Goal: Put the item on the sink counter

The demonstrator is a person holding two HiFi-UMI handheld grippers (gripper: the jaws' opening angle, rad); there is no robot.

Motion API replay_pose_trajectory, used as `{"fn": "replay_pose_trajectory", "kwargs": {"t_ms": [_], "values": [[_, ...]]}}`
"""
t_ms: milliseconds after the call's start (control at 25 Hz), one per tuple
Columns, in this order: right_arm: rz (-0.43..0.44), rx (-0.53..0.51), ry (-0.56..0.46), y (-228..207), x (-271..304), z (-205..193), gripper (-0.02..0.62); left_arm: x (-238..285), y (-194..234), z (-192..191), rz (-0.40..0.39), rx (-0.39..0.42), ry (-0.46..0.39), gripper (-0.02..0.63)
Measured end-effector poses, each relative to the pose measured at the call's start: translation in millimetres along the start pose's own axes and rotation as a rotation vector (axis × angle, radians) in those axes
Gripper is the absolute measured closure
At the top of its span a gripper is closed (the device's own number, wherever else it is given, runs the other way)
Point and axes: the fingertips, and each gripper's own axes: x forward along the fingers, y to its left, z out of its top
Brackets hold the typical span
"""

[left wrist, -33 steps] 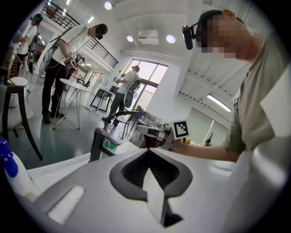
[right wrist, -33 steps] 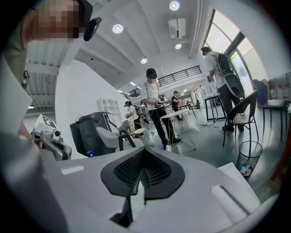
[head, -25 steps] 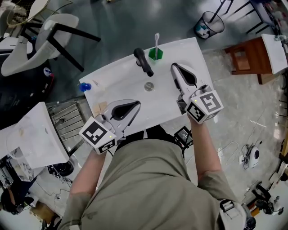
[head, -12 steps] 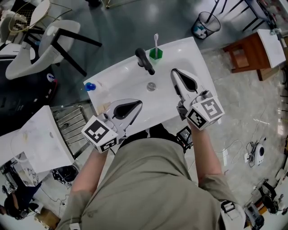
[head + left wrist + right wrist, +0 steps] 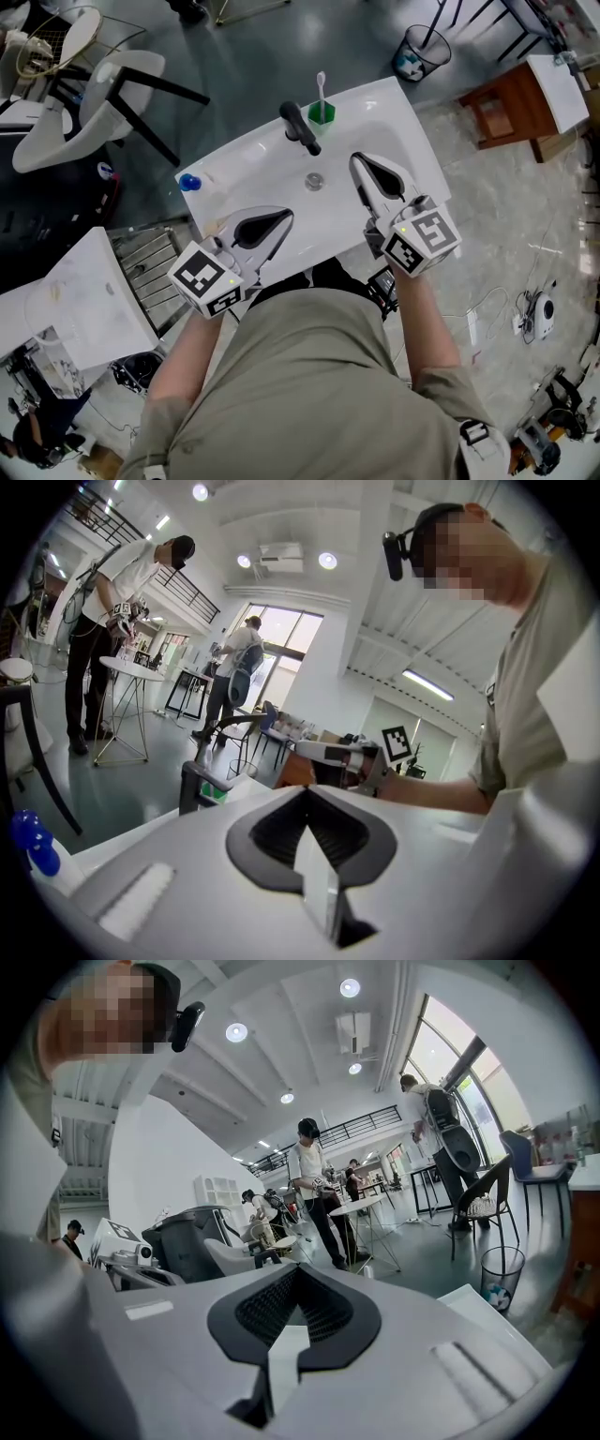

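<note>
Left gripper (image 5: 279, 221) and right gripper (image 5: 357, 164): jaws together on both, empty, over the basin (image 5: 323, 208). Likely item, the green toothbrush cup (image 5: 322, 113), stands at the desk (image 5: 234, 161) back edge beside the faucet (image 5: 300, 128). Risk: approaching with the jaws together knocks the cup into the basin.

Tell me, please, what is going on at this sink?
A person stands at a white sink, a gripper in each hand. The left gripper and right gripper both hover over it, jaws shut and empty. A green cup with a toothbrush stands by the black faucet; a small blue item lies at the counter's left corner.
</note>
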Motion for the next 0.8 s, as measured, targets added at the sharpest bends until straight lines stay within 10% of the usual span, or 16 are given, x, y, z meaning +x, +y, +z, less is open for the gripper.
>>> {"fn": "replay_pose_trajectory", "kwargs": {"t_ms": [800], "values": [[0.010, -0.036, 0.026, 20.6, -6.9, -7.0, 0.584, 6.4, -14.2, 7.1, -0.044, 0.019, -0.020, 0.600]]}}
